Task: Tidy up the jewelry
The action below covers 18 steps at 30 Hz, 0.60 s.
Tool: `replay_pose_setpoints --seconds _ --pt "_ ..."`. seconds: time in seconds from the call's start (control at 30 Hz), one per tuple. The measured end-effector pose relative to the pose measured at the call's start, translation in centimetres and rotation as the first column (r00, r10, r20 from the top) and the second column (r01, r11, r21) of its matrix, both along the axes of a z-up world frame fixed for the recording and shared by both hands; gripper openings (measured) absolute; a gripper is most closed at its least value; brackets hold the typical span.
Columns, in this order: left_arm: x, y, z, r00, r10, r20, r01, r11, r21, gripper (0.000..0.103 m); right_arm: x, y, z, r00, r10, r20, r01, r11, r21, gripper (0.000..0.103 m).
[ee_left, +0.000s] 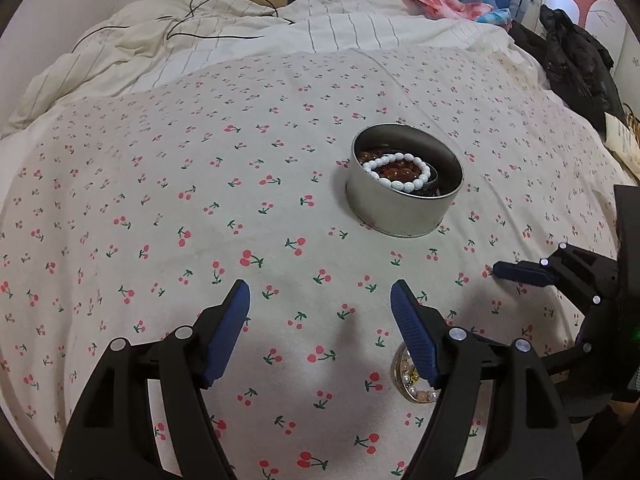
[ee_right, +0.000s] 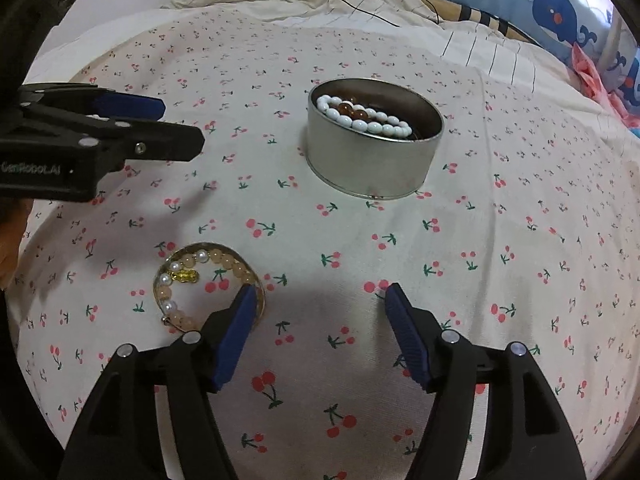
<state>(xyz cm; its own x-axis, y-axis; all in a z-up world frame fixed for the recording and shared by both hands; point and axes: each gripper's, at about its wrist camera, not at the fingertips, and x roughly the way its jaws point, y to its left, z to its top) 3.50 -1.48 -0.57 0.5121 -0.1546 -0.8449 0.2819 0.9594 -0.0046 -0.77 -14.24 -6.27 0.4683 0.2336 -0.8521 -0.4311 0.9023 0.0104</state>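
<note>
A round metal tin (ee_left: 404, 216) (ee_right: 368, 172) stands on the cherry-print sheet. In it lie a white bead bracelet (ee_left: 400, 158) (ee_right: 366, 124) and amber beads (ee_right: 352, 111). A peach and pearl bead bracelet (ee_right: 200, 258) with a gold charm lies loose on the sheet. The left finger of my right gripper (ee_right: 322, 289) covers its right edge, and the bracelet sits outside the open, empty jaws. In the left wrist view the same bracelet (ee_left: 412, 390) peeks out from behind the right finger of my left gripper (ee_left: 320, 286), which is open with only sheet between its pads.
A rumpled striped duvet (ee_left: 224, 44) with a thin black cord (ee_left: 216, 8) fills the far side. Whale-print pillows (ee_right: 556, 8) and pink cloth (ee_left: 432, 0) lie at the head. Black clothing (ee_left: 576, 60) is piled at the right edge. The two grippers hang side by side, close together.
</note>
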Motion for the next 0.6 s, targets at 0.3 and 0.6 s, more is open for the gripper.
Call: replay_pose_setpoints --seconds 0.3,0.6 --pt "0.0 0.0 -0.1 1.000 0.004 0.001 -0.004 1.000 0.006 0.072 0.2 0.5 -0.3 1.000 0.007 -0.001 -0.007 1.000 -0.019 0.071" --pt "0.0 0.0 0.0 1.000 0.005 0.005 -0.005 1.000 0.011 0.073 0.5 -0.2 0.9 0.999 -0.021 0.034 0.020 0.999 0.035 0.071"
